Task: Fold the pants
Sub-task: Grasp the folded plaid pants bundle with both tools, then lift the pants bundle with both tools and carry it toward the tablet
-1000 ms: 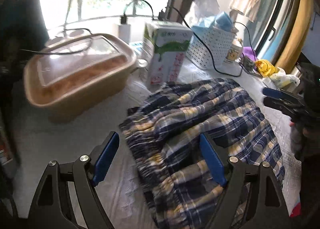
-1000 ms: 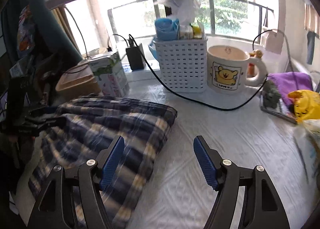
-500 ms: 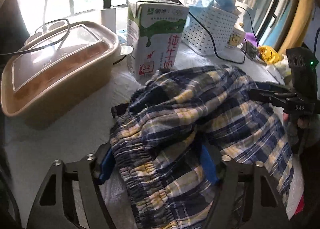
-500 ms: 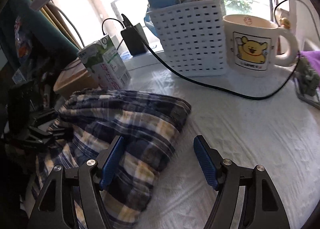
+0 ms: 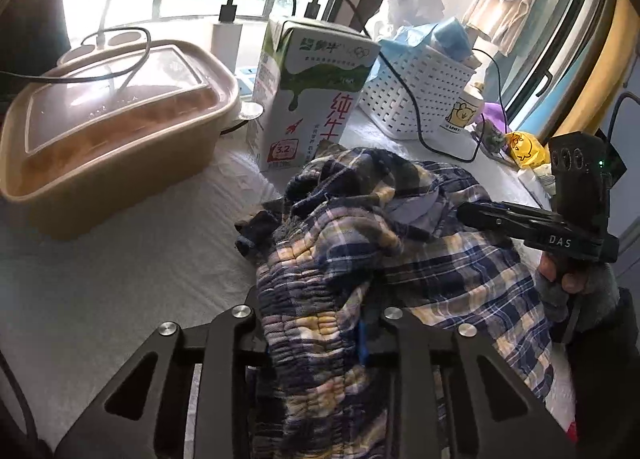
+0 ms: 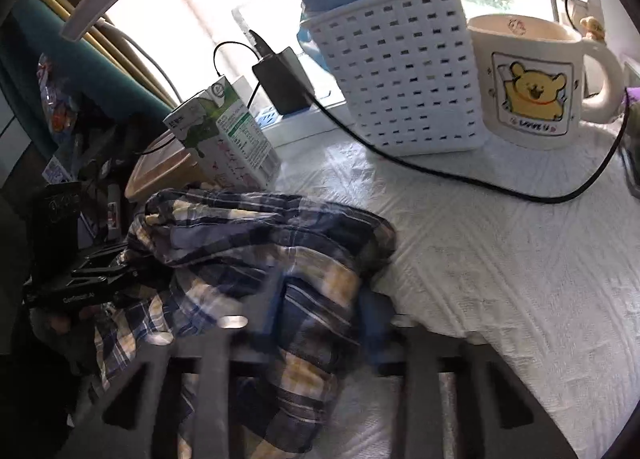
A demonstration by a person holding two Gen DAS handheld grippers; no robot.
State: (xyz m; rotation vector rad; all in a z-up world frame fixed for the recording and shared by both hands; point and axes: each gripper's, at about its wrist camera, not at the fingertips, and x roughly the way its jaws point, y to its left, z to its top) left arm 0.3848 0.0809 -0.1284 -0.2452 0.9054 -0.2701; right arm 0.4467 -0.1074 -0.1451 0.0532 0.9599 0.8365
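Sunlit windows stood behind a white textured tabletop (image 6: pixel 500 259) crowded with things. Blue, navy and yellow plaid pants (image 5: pixel 360 227) lay bunched on it, directly ahead of both tools. Beyond the cloth stood a tan lidded plastic tub (image 5: pixel 100 131), a white perforated plastic basket (image 6: pixel 404 71), a green-and-white milk carton (image 5: pixel 312 95) and a cream mug with a yellow bear (image 6: pixel 528 79). Having just been closing, the left hand-held gripper (image 5: pixel 316 323) clamped the gathered waistband, and the right hand-held gripper (image 6: pixel 316 323) clamped a fold of the pants.
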